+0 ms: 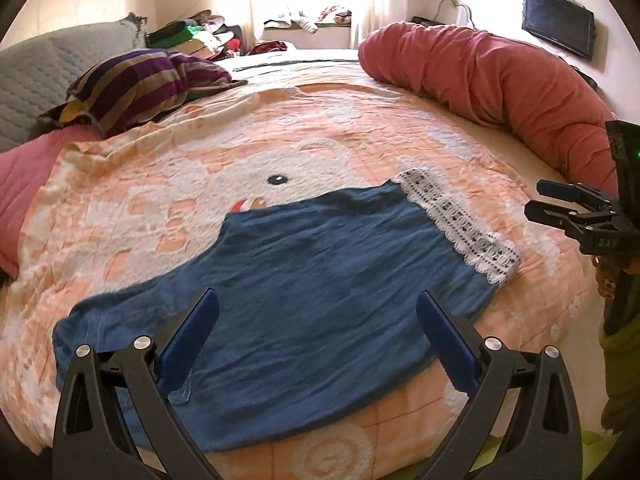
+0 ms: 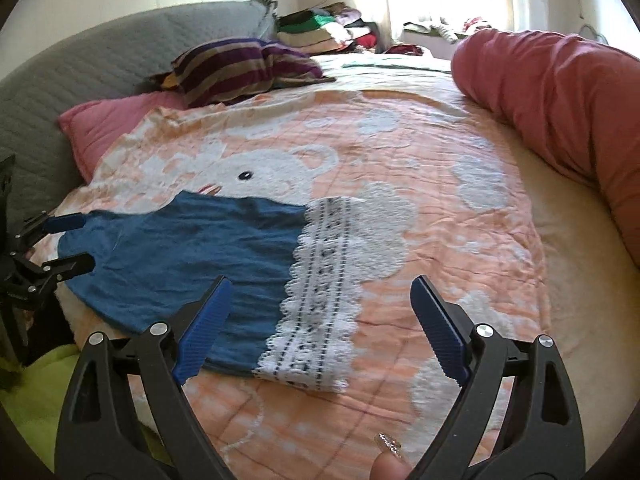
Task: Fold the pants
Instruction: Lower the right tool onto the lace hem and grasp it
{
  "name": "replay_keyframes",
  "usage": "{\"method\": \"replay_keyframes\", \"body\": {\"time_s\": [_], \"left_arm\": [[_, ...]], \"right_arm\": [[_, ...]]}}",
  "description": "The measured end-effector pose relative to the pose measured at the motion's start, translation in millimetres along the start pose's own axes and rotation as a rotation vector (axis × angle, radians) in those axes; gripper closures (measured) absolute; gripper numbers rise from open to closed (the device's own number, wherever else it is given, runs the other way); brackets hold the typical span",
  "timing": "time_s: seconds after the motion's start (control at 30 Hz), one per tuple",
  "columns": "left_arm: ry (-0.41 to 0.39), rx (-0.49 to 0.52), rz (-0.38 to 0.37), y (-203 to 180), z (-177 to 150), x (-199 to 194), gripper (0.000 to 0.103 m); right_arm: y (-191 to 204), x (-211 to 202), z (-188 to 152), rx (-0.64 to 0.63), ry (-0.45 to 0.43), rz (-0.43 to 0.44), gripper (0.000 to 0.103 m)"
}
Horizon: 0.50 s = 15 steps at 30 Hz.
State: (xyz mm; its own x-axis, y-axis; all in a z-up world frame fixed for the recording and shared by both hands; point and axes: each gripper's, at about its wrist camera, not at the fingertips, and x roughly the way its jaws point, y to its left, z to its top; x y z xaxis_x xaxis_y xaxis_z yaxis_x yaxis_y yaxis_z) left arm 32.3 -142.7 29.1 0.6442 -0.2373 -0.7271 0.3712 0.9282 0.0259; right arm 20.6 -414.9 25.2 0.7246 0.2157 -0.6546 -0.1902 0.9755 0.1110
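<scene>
Item one, my left gripper (image 1: pixel 316 340): jaws spread wide, holding nothing, poised low over the near edge of the pants (image 1: pixel 304 280). Item two, my right gripper (image 2: pixel 320 328): likewise wide apart and empty, hovering over the lace hem (image 2: pixel 316 292) end. Item three, the pants: blue, already doubled into a broad flat panel, lying on the peach quilt (image 2: pixel 420 152) with the white lace trim at my right and the narrower end at my left. Beyond: striped pillow (image 1: pixel 148 80), red bolster (image 1: pixel 492 76) (both well apart from the work). Step in hand, as I judge it: between folds, lining up a fresh grasp. Next calls for each claw to pinch one end and carry it across squarely.
</scene>
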Motion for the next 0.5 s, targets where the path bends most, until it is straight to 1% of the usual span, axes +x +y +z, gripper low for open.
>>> {"method": "replay_keyframes", "body": {"time_s": [0.13,0.3,0.5], "left_arm": [[0.014,0.031,-0.008,-13.5,13.0,9.5,0.005],[0.023,0.057,-0.013,-25.8,28.0,21.7,0.005],[0.037,0.050,-0.029,-31.8,39.7,33.2,0.005]], "right_arm": [[-10.1,-3.2,-2.1,0.021,-0.009,-0.018,0.018],[-10.0,2.4,-8.3,0.027,0.004,0.001,0.018],[-5.7,13.9,-16.0,0.029,0.030,0.030,0.018]]}}
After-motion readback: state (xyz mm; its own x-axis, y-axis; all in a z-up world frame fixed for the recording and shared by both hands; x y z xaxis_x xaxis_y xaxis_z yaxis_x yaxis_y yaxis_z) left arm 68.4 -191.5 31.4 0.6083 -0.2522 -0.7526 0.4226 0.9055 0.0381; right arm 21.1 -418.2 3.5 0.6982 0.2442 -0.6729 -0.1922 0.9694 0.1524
